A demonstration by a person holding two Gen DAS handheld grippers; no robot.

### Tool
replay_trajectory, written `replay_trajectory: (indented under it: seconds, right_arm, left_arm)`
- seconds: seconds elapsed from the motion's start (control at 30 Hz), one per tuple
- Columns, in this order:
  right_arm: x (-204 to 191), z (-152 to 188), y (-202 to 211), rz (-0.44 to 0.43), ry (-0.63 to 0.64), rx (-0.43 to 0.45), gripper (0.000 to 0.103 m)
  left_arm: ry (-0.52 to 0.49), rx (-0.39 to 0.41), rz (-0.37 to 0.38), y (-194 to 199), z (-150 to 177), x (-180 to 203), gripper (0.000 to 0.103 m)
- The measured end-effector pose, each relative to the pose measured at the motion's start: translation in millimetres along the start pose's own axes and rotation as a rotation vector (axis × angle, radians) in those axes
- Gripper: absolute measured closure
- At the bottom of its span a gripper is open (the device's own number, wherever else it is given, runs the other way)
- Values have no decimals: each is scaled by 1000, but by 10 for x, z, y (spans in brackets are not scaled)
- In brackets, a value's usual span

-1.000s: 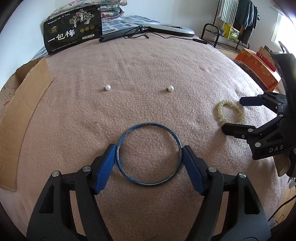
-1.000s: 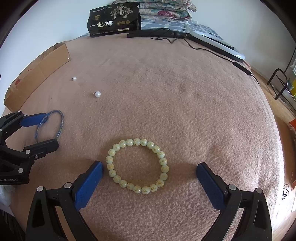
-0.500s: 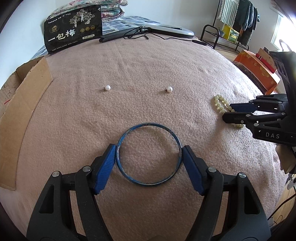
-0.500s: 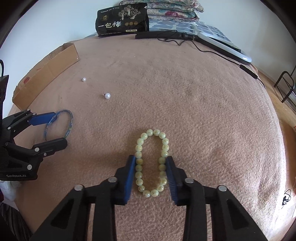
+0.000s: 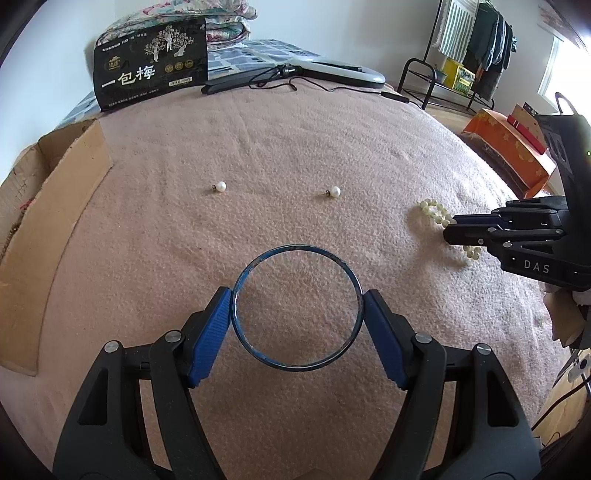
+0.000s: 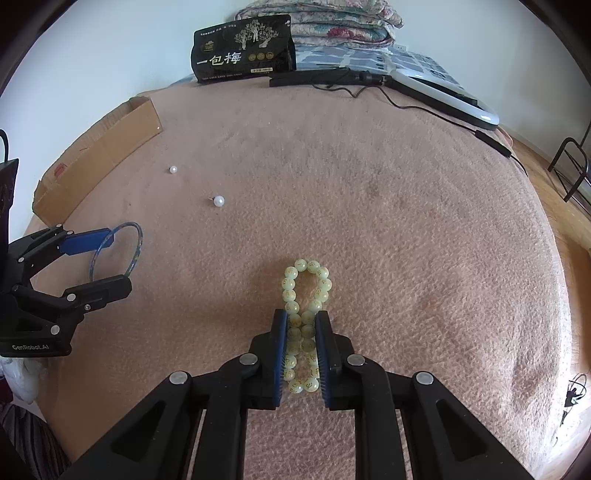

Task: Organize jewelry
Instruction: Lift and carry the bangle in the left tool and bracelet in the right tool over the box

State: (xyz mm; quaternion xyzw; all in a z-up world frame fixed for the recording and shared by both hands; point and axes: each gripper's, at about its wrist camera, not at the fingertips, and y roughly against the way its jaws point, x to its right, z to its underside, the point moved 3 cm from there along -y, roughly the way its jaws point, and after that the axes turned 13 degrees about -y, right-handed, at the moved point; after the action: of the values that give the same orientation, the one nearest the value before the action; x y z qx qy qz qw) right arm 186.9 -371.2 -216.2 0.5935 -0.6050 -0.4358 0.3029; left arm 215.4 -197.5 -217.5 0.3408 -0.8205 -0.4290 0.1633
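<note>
A pinkish-beige fleece blanket (image 5: pixel 295 140) covers the bed, its nap rough and slightly pilled. Along its left edge lies a flattened brown cardboard box (image 5: pixel 48 221). At the far end stand a black snack bag with white Chinese lettering (image 5: pixel 151 66), folded floral quilts (image 6: pixel 332 22), and a white ring light with a black cable (image 5: pixel 332 70). To the right, a black metal clothes rack (image 5: pixel 465 44) holds dark garments, and an orange box (image 5: pixel 509 144) sits on the wooden floor.

The left tool (image 5: pixel 295 321) has its blue pads touching the two opposite sides of a thin dark-blue metal bangle (image 5: pixel 295 308), which lies flat on the blanket, a round hoop with worn paint. The right tool (image 6: pixel 301 350) is pressed together on a pale green beaded bracelet (image 6: pixel 306 284), squeezing it into a narrow loop; the beads are glossy, with small gold markings, and the far end of the loop rests on the blanket.

Beyond the bangle lie two white pearl stud earrings, one to the left (image 5: pixel 220 186) and one to the right (image 5: pixel 334 191), well apart from each other.
</note>
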Motion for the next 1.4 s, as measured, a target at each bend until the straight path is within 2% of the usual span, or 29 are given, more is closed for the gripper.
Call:
replay_trajectory:
  seconds: [0.33,0.6,0.97,1.4]
  right_arm:
    - [-126,-100,285,-17,10,62,90]
    - [-420,-246,551,-46,50,119,90]
    - [-1033,-475,730,-93,134,166,90]
    - [-1797,-795,638,-149,220,184,90]
  left_arm:
    - [12,49,-17,252,-54,-68,29]
    - [29,96,-49,562,-90,-238,29]
    - [74,144,-123,1009,-6,-697,29]
    - [152,168,-213,1346,168,-1433,29]
